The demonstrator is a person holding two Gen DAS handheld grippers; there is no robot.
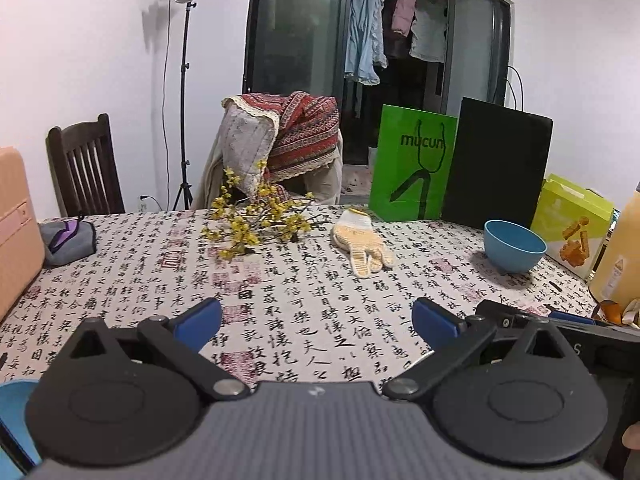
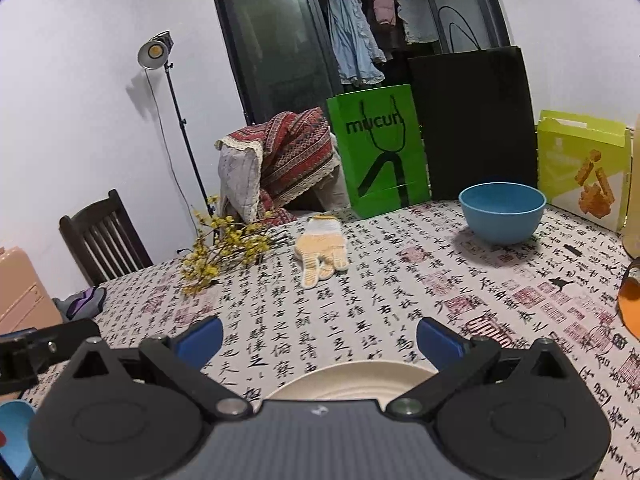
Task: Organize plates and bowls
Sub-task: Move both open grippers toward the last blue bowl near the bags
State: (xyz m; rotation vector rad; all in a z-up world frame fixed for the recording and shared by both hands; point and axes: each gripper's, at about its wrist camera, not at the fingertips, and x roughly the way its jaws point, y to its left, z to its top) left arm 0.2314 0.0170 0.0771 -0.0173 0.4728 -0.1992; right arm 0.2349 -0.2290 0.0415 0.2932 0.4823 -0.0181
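Both grippers gape; cream plate [image 2: 352, 380] seemingly beneath right gripper [image 2: 318, 340].

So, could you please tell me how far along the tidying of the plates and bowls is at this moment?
Nothing looks stacked yet. The round blue plastic bowl stands alone near the green paper bag, and the cream round plate lies apart, just under the right gripper. Both that and the left gripper are open and empty. Bringing bowl and plate together is all still left.
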